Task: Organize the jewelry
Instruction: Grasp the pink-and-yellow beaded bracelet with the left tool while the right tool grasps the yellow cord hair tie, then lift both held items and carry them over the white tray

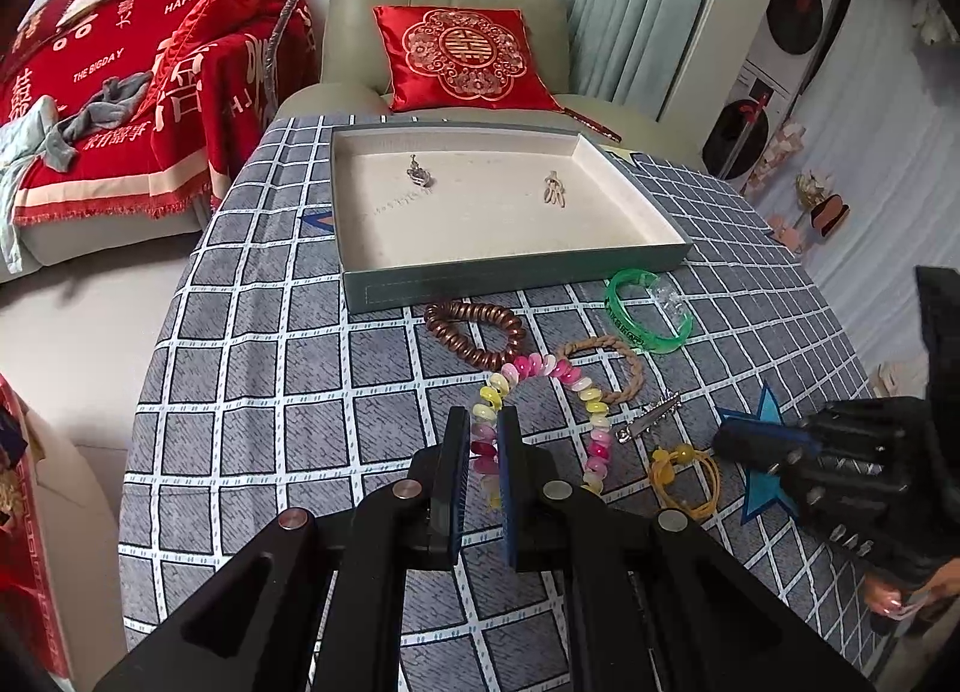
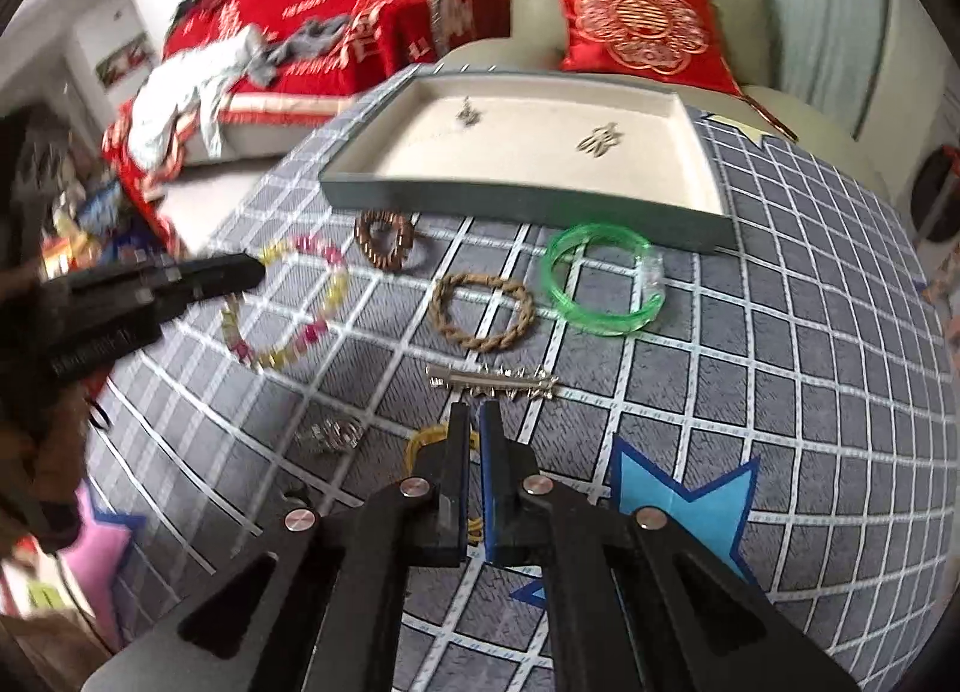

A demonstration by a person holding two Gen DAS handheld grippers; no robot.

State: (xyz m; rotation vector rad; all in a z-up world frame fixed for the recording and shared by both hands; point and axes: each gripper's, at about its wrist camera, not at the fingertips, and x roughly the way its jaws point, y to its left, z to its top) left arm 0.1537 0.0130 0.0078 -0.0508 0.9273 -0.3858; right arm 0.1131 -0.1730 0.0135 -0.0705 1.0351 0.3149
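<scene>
My left tongs [image 1: 483, 440] sit low over the counter [image 1: 252, 368] with the near side of the pink-and-yellow bead bracelet [image 1: 543, 368] running between the two blades; the gap is narrow, but I cannot tell whether the pads actually pinch the beads. The rest of that bracelet loops ahead and to the right of the tips. Just beyond it lie the copper coil bracelet [image 1: 474, 332] and the braided rope bracelet [image 1: 618, 362], and further ahead the grey tray [image 1: 516, 278] holds two small metal pieces.

My right tongs [image 2: 474, 422] are nearly closed, holding nothing, with the yellow cord bracelet [image 2: 426, 440] lying partly under their tips. The silver hair clip [image 2: 492, 380] lies crosswise just ahead of them. Ahead and to the right rests the green bangle [image 2: 600, 278], close to the tray's front wall. A small silver piece sits left of the tips.
</scene>
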